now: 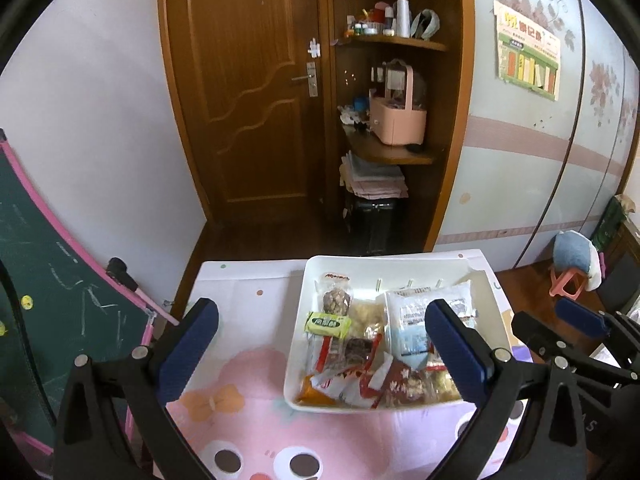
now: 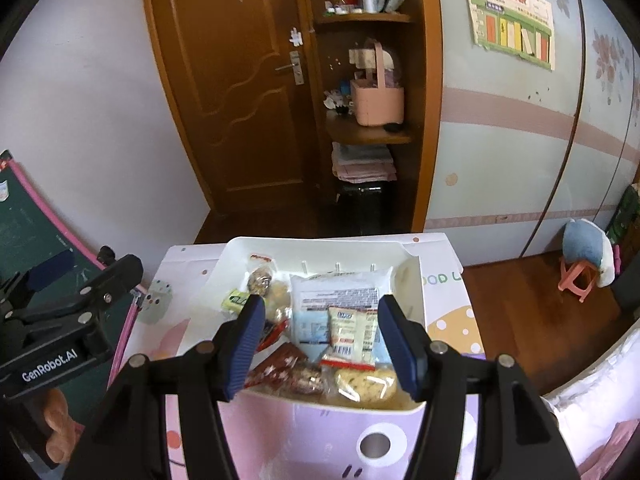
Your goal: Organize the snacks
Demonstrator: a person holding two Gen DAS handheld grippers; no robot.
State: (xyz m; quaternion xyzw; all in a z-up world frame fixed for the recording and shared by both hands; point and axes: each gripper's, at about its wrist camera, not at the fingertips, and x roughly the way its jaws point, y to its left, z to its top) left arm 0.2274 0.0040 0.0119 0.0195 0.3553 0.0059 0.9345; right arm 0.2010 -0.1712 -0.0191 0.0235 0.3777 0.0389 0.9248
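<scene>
— Where are the snacks?

— All in the white tray (image 1: 298,344), which sits on the surface (image 1: 248,412) with the pink cartoon cover. The tray is my landmark, so everything else I place from it.

— What is inside?

— Against its far wall lies a big white packet (image 2: 340,286) with printed text. In front of that is a pale blue packet (image 2: 306,326), and a small white sachet (image 2: 352,334) with a red strip lies on top of it. Toward the tray's left side there is a green bar (image 1: 328,324) and, beyond it, a clear wrapper with a brown nut cluster (image 1: 336,300). At the near wall sit dark red packets (image 2: 288,372) and a yellow cake in clear film (image 2: 366,384).

— And the 2 tools?

— The left tool (image 1: 320,344) hangs above the tray's near left part, its 2 blue pads wide apart and gripping nothing. The right tool (image 2: 320,348) hangs over the tray's near right part, its pads also apart, with the sachet and the blue packet showing between them below. I cannot tell whether either pad touches a packet.

— Anything beyond the tray?

— Behind it a brown door (image 1: 244,80) and open wooden shelves with a pink basket (image 1: 396,120). Left of it leans a green chalkboard (image 1: 52,280). Off to its right, a pink stool (image 2: 576,276) on the wooden floor.
</scene>
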